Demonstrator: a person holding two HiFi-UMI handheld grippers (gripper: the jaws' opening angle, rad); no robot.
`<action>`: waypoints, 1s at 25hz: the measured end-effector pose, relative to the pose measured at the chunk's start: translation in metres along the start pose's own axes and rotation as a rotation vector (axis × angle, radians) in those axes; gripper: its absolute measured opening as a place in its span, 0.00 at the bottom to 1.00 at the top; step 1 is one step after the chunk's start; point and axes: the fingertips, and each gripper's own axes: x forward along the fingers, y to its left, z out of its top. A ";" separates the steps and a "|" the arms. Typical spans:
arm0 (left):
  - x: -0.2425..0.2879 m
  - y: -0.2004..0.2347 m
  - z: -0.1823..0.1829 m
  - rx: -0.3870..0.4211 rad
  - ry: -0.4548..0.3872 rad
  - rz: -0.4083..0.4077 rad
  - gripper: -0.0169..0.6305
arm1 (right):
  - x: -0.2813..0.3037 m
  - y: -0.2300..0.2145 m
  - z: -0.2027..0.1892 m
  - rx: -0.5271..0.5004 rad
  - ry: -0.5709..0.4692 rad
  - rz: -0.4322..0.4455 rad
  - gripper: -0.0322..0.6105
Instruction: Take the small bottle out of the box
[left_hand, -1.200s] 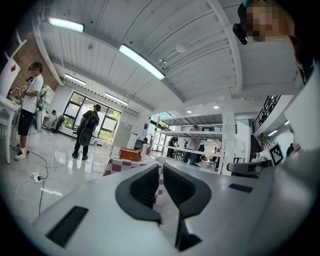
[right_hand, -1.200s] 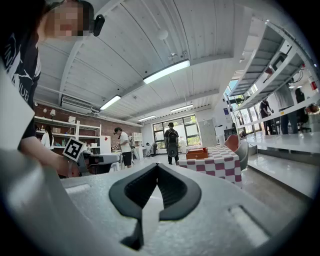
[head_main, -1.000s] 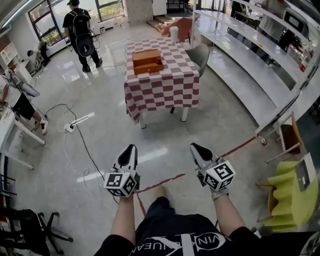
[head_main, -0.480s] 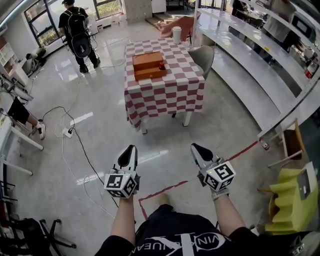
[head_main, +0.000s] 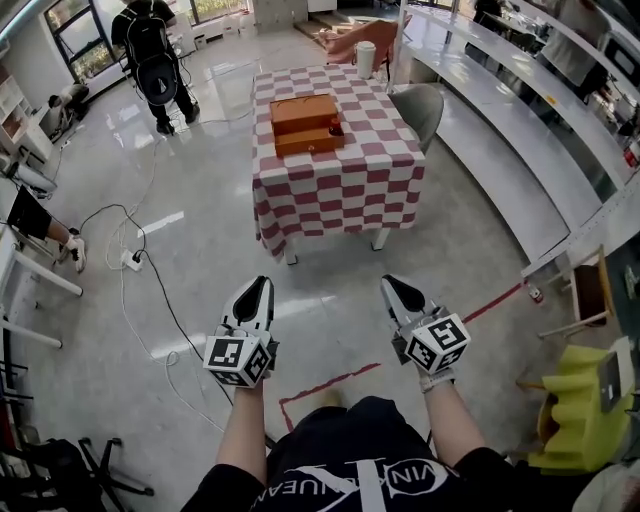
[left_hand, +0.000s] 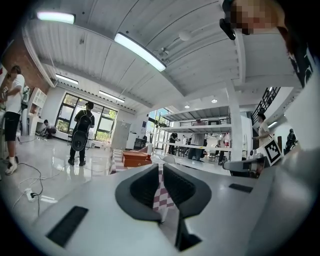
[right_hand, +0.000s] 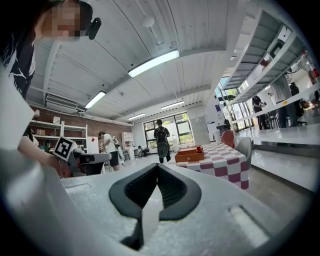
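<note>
Red-checked cloth table ahead. Your left gripper barely apart, right gripper closed, both empty; unopened, you'd topple the small red bottle.

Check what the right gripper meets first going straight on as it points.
Way looks free nearby: bare floor ahead of the right gripper. Its line seems to pass just left of the checkered table, toward the distant person with a backpack; depth unclear.

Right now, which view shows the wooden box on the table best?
The head view: it shows the box from above, top and front. Both gripper views show it small, from the side, far away.
</note>
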 end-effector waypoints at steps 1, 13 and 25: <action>0.003 0.002 -0.002 -0.002 0.006 0.000 0.08 | 0.004 -0.002 -0.001 0.002 0.004 0.002 0.06; 0.050 0.037 -0.014 -0.022 0.043 0.030 0.08 | 0.051 -0.047 -0.005 0.057 0.020 -0.012 0.06; 0.166 0.080 0.012 -0.018 0.022 0.053 0.08 | 0.154 -0.125 0.022 0.055 0.031 0.047 0.06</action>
